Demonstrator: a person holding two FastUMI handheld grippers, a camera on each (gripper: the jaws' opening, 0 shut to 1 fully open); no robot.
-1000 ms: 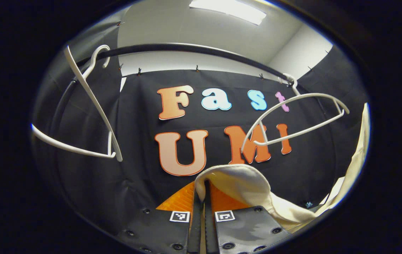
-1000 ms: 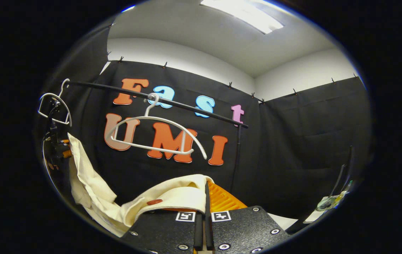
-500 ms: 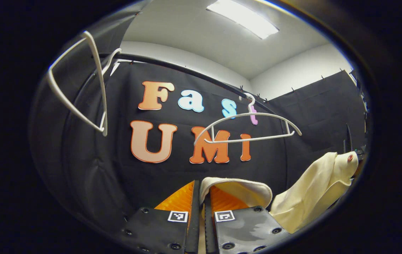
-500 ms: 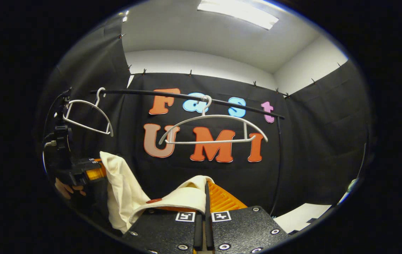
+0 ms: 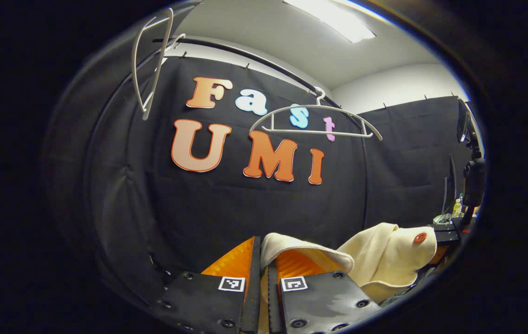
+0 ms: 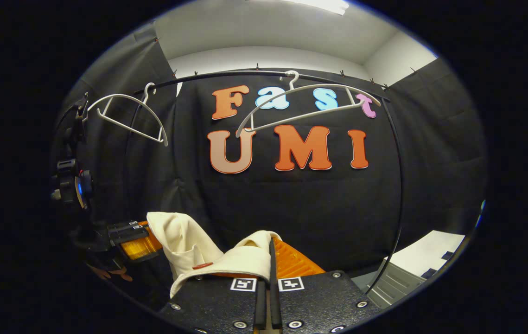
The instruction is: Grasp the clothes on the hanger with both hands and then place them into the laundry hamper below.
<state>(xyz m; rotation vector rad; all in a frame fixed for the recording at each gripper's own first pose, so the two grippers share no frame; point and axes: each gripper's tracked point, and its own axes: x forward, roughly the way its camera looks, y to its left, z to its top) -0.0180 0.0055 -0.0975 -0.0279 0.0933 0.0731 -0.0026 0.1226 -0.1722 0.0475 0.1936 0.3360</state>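
We see the left gripper [image 5: 261, 243] closed down on a fold of the cream garment [image 5: 384, 260], cloth pinched between both fingers and spilling off to its right. The right gripper [image 6: 270, 246] is likewise clamped on the same garment, cloth draping to its left toward the other gripper. Above and ahead of both, two bare white hangers [image 6: 305, 104] hang on the black rail [image 6: 226, 76]. A grey slatted edge [image 6: 396, 280] sits low right of the right gripper; we cannot tell if it's the hamper.

Garment [image 5: 384, 260] — lower, farther below hangers [image 5: 317, 121]
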